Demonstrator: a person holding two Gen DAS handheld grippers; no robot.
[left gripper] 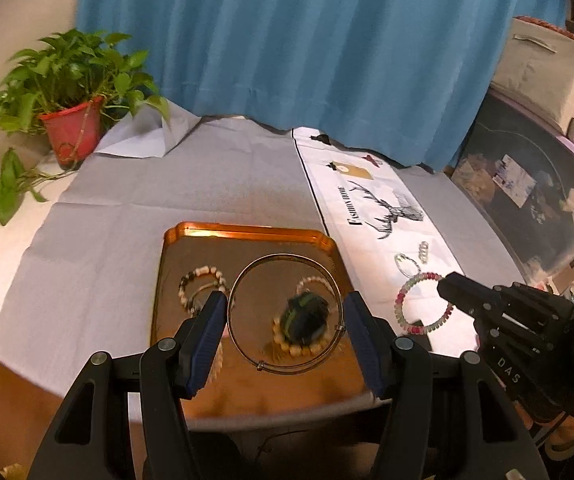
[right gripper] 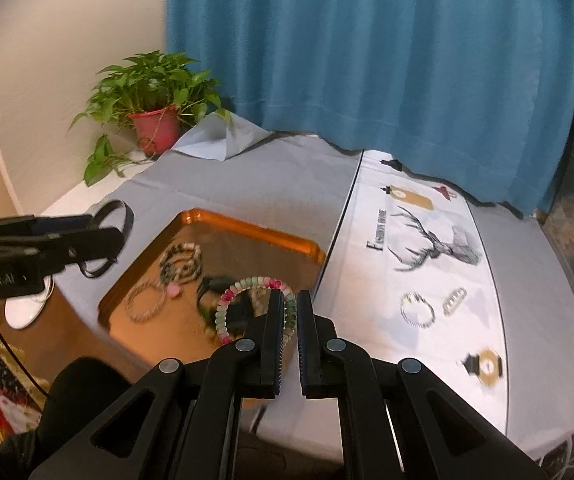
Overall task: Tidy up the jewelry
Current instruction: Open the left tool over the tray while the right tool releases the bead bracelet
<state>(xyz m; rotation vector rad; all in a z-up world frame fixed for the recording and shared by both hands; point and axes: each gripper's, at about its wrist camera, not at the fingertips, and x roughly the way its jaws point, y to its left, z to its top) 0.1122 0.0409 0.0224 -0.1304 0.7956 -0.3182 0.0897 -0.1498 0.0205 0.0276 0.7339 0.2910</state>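
Observation:
An orange tray lies on the grey cloth and holds several bead bracelets and a dark bundle. My left gripper holds a thin metal hoop between its spread blue pads, above the tray. My right gripper is shut on a pink and green bead bracelet, held at the tray's right edge. That bracelet also shows in the left wrist view. The left gripper with its hoop shows in the right wrist view.
A white runner with a deer print lies right of the tray and carries a silver bracelet and a small clasp piece. A potted plant stands at the back left. A blue curtain hangs behind.

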